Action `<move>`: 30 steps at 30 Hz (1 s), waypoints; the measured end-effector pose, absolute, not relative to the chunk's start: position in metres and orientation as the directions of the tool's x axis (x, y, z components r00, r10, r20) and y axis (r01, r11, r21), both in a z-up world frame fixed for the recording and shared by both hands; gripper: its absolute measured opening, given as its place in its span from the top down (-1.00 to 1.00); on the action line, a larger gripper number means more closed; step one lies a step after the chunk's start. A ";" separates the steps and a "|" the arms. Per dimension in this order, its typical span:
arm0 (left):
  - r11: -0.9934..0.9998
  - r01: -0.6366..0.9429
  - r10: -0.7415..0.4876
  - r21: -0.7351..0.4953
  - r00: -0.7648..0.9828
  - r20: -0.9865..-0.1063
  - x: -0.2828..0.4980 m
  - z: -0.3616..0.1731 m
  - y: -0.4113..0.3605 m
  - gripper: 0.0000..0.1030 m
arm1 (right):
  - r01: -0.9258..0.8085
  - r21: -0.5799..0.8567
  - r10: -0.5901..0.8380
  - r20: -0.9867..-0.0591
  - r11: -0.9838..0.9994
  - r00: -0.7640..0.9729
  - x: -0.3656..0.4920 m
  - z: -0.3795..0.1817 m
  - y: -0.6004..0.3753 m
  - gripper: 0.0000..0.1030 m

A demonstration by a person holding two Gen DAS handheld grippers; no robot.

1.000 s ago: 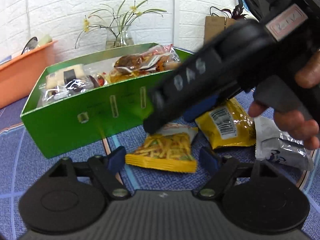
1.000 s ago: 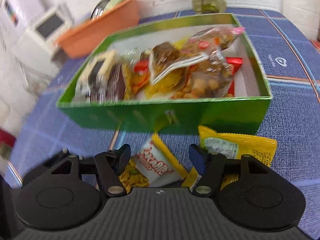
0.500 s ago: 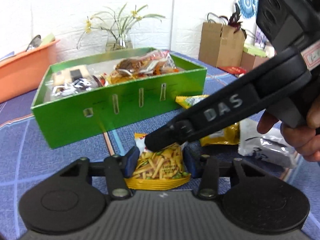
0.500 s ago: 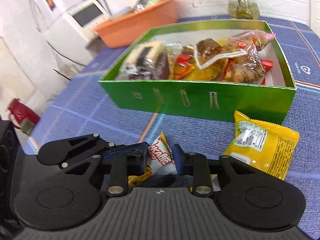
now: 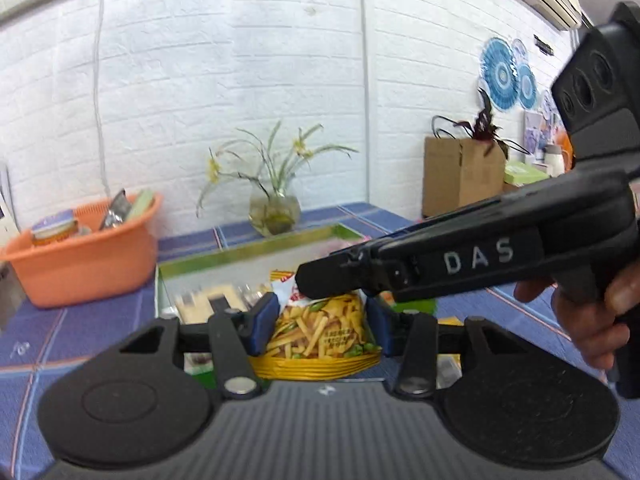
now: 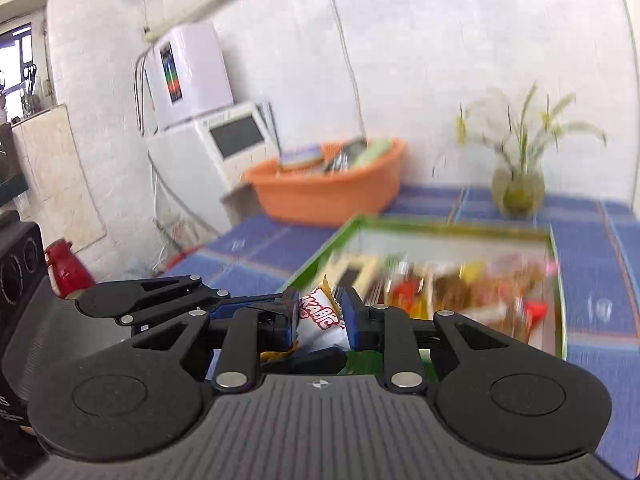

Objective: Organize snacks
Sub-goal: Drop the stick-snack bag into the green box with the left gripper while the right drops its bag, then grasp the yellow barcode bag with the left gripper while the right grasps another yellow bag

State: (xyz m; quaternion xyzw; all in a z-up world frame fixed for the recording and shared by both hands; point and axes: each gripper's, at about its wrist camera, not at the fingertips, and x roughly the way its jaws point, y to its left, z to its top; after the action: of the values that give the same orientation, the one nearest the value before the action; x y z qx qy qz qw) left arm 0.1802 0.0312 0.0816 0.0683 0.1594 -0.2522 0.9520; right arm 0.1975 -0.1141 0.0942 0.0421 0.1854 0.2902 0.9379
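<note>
- Left gripper [image 5: 322,318]: clenched on the yellow snack packet [image 5: 320,330], held between its pads.
- Right gripper [image 6: 320,318]: grasping the same packet's top end, green box [image 6: 556,280] just ahead.

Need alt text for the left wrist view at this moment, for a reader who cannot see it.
Both grippers hold one yellow fries snack bag: the left gripper clamps its sides, the right gripper pinches its top. Behind it lie the green box of snacks, an orange basin and a glass vase by the white brick wall.
</note>
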 end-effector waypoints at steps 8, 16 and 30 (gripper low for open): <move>0.886 0.447 -0.377 0.127 0.851 -0.364 0.245 0.069 0.006 0.09 | -0.536 0.116 0.547 -0.243 0.836 0.801 0.241 0.076 -0.118 0.35; 0.898 0.439 -0.378 0.032 0.807 -0.455 0.291 0.039 0.006 0.03 | -0.464 0.188 0.500 -0.271 0.866 0.823 0.267 0.053 -0.131 0.31; 0.843 0.534 -0.475 0.064 0.795 -0.379 0.181 0.048 0.007 -0.98 | -0.262 0.510 0.389 -0.160 0.820 0.907 0.166 0.062 -0.255 -1.00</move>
State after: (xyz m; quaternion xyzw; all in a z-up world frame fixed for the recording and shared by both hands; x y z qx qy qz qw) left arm 0.1809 0.0073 0.0476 0.0842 0.1768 -0.2673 0.9435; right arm 0.1663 -0.2550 0.0617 0.2460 0.1295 0.1723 0.9450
